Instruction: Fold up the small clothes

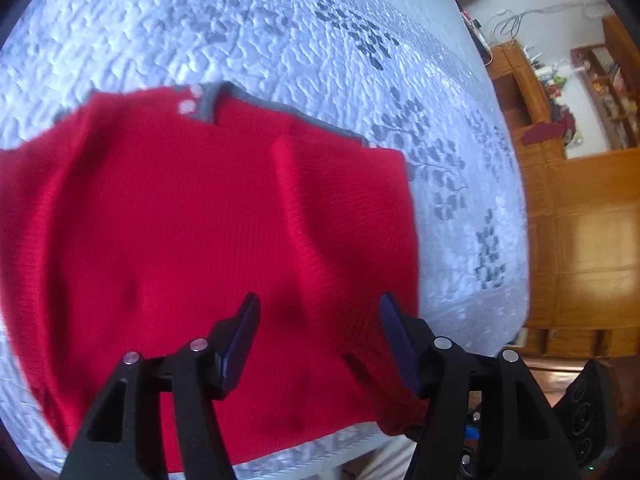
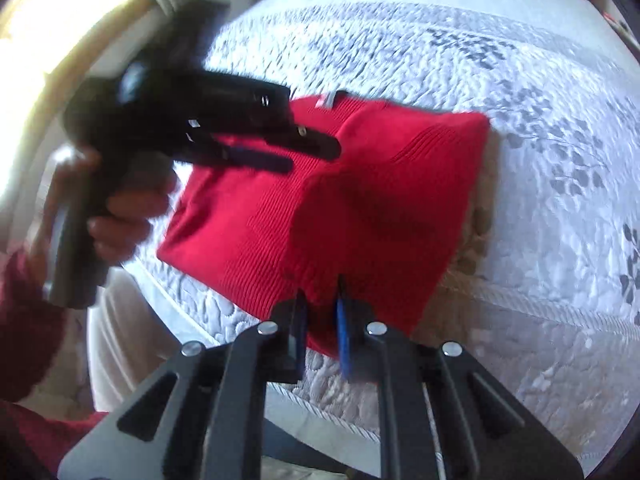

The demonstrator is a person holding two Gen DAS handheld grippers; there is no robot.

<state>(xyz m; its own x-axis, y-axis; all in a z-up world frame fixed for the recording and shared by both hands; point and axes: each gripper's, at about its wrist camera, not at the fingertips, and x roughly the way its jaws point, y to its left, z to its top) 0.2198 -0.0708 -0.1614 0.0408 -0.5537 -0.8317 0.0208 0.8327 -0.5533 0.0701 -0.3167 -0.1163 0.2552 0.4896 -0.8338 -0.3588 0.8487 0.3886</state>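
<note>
A white quilted bedspread point(image 1: 280, 40) carries a red knit garment point(image 1: 180, 220) near its front edge. The left gripper point(image 1: 318, 344) hovers spread over it, empty; the right gripper point(image 2: 322, 320) pinches its front hem.

No legible text, label or number anywhere.

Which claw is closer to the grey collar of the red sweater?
Left. The left claw hangs over the red sweater near its grey collar. The right claw sits at the opposite, near hem.
</note>
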